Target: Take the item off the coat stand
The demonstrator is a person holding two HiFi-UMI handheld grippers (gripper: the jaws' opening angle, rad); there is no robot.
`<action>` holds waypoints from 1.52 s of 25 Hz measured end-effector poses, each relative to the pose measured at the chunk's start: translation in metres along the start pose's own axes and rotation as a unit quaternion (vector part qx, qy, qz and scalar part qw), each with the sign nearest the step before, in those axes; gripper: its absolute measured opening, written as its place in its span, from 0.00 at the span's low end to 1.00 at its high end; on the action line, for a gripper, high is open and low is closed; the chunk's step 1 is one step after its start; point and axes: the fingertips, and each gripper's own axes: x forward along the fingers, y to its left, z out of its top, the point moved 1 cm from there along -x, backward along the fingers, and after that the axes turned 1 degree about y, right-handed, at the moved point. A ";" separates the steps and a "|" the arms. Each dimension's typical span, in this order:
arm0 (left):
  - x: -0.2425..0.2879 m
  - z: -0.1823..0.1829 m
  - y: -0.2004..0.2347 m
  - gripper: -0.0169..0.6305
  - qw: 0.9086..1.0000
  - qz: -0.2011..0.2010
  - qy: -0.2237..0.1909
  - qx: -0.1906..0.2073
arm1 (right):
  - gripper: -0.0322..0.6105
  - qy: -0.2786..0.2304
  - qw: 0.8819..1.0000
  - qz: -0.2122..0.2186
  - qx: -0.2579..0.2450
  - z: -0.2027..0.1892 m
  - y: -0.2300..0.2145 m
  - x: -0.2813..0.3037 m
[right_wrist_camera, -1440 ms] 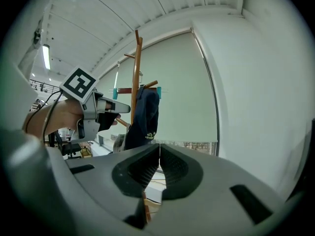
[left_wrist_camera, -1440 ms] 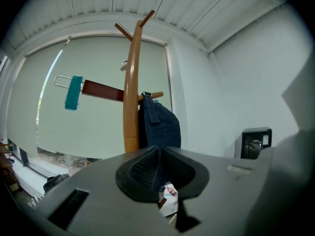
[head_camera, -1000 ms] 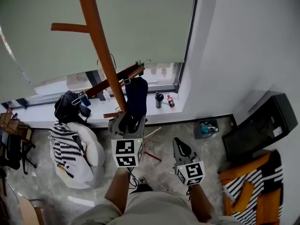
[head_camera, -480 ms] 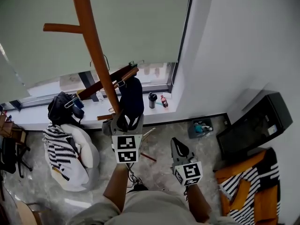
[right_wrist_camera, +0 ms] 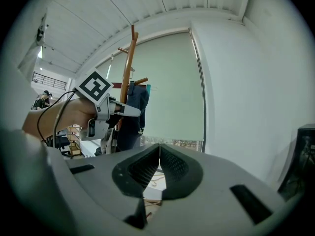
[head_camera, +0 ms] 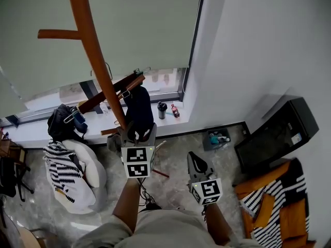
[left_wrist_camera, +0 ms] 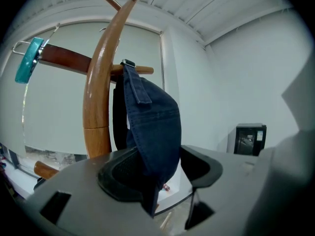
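A dark blue cap [head_camera: 139,107] hangs from a peg of the wooden coat stand [head_camera: 93,50]. My left gripper [head_camera: 138,134] is raised to it. In the left gripper view the cap [left_wrist_camera: 152,127] hangs down between the jaws of the left gripper [left_wrist_camera: 157,168]. Those jaws have just been opening and now stand wide, open around the cap's lower edge, with a gap on the right side. My right gripper [head_camera: 195,161] hangs lower and to the right, clear of the stand. Its jaws [right_wrist_camera: 158,156] are shut with nothing between them.
A black bag [head_camera: 62,123] and small bottles [head_camera: 163,109] sit on the window sill. A striped cloth lies on a white beanbag [head_camera: 67,169] at the left. A black cabinet [head_camera: 274,133] and a striped orange chair [head_camera: 274,200] stand at the right. A teal clip [left_wrist_camera: 27,58] hangs on another peg.
The left gripper has edged forward so the cap's lower edge now sits between its wider jaws. The head view has drifted, shifting the stand leftward. The right gripper has stayed put.
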 end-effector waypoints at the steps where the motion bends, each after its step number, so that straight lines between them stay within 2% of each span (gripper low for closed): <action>1: 0.000 0.000 -0.001 0.40 1.000 -0.002 0.001 0.004 | 0.06 0.000 1.000 -0.001 0.000 0.000 -0.001 -0.001; 7: -0.005 0.004 0.002 0.19 1.000 0.005 -0.012 0.026 | 0.06 0.001 1.000 -0.003 0.001 -0.002 -0.001 -0.002; 10: -0.004 0.008 -0.001 0.15 0.999 0.006 -0.013 0.033 | 0.06 0.001 1.000 -0.001 0.003 -0.002 -0.004 -0.002; 19: -0.006 0.026 -0.009 0.13 0.998 -0.001 -0.021 0.063 | 0.06 -0.002 1.000 0.000 0.005 -0.002 -0.005 -0.005; 38: 0.005 0.074 -0.040 0.12 0.994 -0.035 -0.063 0.086 | 0.06 -0.007 1.000 -0.017 0.009 -0.001 -0.019 -0.015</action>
